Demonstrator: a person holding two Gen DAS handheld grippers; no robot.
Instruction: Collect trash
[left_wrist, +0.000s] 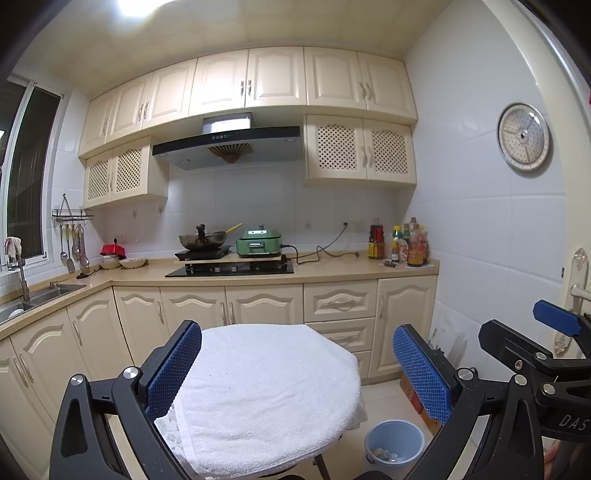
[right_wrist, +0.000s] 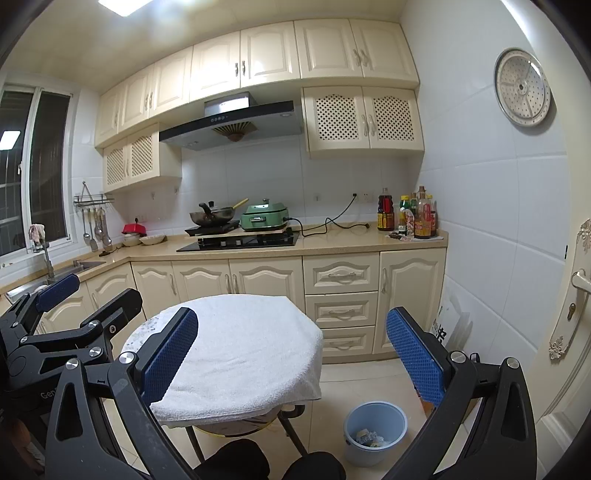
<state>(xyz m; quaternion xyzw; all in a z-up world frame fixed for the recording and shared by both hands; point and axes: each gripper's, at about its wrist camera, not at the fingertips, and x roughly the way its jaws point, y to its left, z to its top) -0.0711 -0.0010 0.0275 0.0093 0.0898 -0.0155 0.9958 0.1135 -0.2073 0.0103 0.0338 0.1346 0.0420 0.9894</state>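
Observation:
A round table under a white towel (left_wrist: 266, 387) fills the near middle of both views. My left gripper (left_wrist: 295, 330) stands open over its near edge, with nothing between the blue pads. My right gripper (right_wrist: 291, 314) is open in the same way above the towel (right_wrist: 243, 350), also holding nothing. On the floor to the right of the table stands a light blue bin (left_wrist: 394, 441), and in the right wrist view the bin (right_wrist: 375, 417) has crumpled paper trash (right_wrist: 367, 437) at its bottom. No loose trash shows on the towel.
Cream kitchen cabinets (right_wrist: 341, 275) run behind the table. The counter carries a wok (right_wrist: 212, 216), a green cooker (right_wrist: 264, 218) and sauce bottles (right_wrist: 413, 218). A sink (left_wrist: 40, 295) sits at the left. A door (right_wrist: 576, 295) and a cardboard box (left_wrist: 415, 398) are at the right.

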